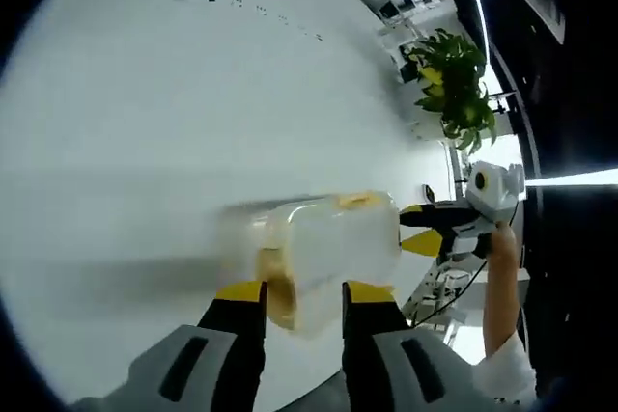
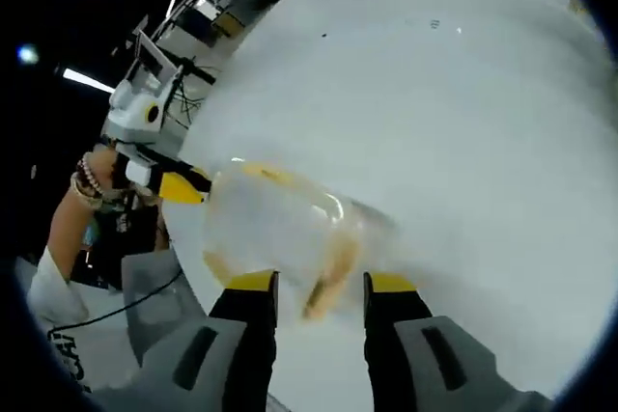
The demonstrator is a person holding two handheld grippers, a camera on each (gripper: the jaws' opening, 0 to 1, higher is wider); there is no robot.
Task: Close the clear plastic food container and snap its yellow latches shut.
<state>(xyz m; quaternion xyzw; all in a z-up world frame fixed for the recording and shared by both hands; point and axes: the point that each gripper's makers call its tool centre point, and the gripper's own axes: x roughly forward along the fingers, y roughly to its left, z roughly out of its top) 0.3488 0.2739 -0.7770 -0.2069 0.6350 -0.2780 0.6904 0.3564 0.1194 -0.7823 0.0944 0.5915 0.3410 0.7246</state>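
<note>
Left gripper view: tongs (image 1: 301, 292) flank clear container (image 1: 333, 248).

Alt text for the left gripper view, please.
A blurred clear plastic food container with yellow latches sits on a white table, between the left gripper's open yellow-tipped jaws. The right gripper reaches it from the far side; a potted plant stands behind.

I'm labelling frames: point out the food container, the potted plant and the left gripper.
Food container (image 1: 338, 248), left gripper view, clear side.
Potted plant (image 1: 454, 84), left gripper view, leaves.
Left gripper (image 1: 302, 291), left gripper view, between its fingertips.
</note>
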